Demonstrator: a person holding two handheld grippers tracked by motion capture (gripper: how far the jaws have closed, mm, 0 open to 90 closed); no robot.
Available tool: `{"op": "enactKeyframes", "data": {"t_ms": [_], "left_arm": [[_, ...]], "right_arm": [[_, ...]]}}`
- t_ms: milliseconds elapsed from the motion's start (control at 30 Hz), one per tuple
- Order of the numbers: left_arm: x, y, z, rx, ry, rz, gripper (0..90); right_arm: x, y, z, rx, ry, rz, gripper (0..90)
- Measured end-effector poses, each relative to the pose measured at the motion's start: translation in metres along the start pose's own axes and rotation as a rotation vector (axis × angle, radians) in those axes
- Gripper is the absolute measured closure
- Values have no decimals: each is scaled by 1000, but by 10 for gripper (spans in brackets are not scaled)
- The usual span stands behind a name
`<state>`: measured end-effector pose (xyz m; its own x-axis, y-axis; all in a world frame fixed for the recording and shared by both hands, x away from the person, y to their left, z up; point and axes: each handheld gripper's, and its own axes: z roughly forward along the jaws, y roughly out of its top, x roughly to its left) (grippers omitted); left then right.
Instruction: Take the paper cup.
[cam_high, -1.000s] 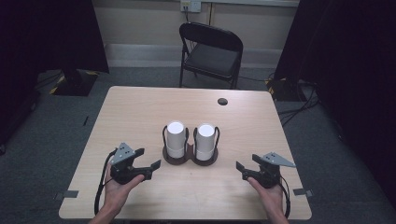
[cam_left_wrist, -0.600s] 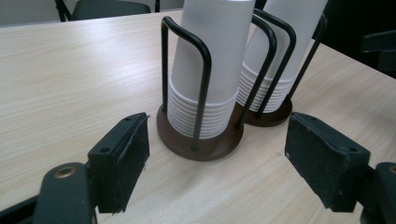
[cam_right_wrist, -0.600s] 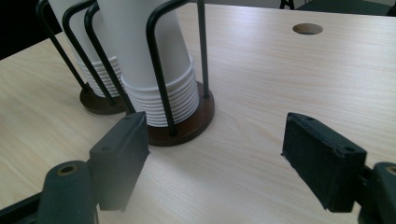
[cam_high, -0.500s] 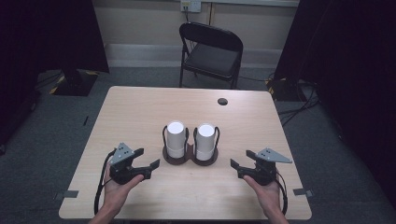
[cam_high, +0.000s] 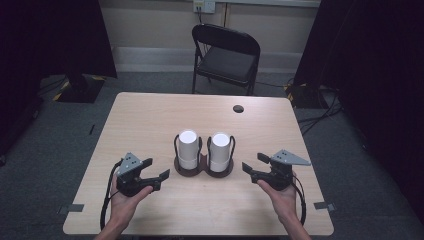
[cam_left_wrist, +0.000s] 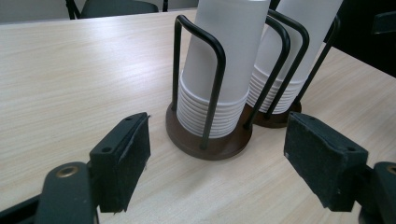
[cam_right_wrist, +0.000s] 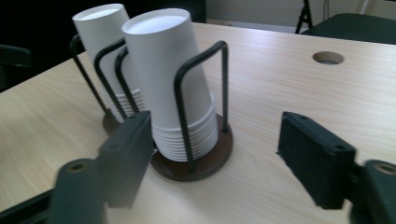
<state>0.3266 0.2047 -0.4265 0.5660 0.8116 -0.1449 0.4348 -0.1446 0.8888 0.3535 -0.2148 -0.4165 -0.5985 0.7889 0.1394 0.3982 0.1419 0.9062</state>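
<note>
Between the two grippers, on the wooden table (cam_high: 150, 120), stand two stacks of white paper cups, each upside down in its own dark round wire holder, the two holders touching side by side. Just ahead of the left gripper (cam_high: 161, 180), whose jaws are spread wide with nothing between them, stands the left cup stack (cam_high: 189, 149) in its holder (cam_left_wrist: 208, 140), apart from the pads. Near the right gripper (cam_high: 248, 169), the right cup stack (cam_high: 220, 152) sits in its holder (cam_right_wrist: 196, 163) ahead of and slightly to one side of the jaws, which have just been closing yet stand parted around bare air, touching nothing.
</note>
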Motion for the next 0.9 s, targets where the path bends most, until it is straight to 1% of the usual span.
{"op": "enactKeyframes", "data": {"t_ms": [33, 100, 267, 300, 400, 433, 467, 567, 600, 633, 700, 767, 900], "left_arm": [[0, 0, 1, 0, -2, 0, 226], [-1, 0, 1, 3, -4, 4, 229], [-1, 0, 2, 7, -8, 4, 233], [-1, 0, 2, 7, -8, 4, 234], [0, -1, 2, 8, -6, 4, 236], [0, -1, 2, 10, -5, 1, 236], [0, -1, 2, 9, -10, 4, 249], [0, -1, 1, 8, -11, 10, 257], [-1, -1, 1, 9, -13, 10, 256], [-1, -1, 1, 9, -13, 13, 256], [-1, -1, 2, 11, -14, 10, 256], [-2, -1, 2, 9, -13, 9, 256], [-2, -1, 2, 11, -13, 9, 256]], "right_arm": [[1, 1, 1, -4, 9, -5, 277], [3, 3, 2, -12, 8, -16, 273], [7, 12, 7, -24, 31, -24, 263], [7, 12, 7, -24, 31, -24, 263], [8, 18, 9, -40, 51, -29, 255], [8, 21, 10, -42, 49, -33, 252], [7, 26, 10, -48, 58, -30, 249], [6, 29, 11, -56, 65, -29, 248], [7, 33, 12, -61, 75, -32, 243], [7, 33, 12, -61, 75, -32, 243], [9, 36, 13, -75, 98, -35, 234], [11, 40, 16, -71, 97, -48, 234], [15, 47, 26, -71, 111, -61, 232]]}}
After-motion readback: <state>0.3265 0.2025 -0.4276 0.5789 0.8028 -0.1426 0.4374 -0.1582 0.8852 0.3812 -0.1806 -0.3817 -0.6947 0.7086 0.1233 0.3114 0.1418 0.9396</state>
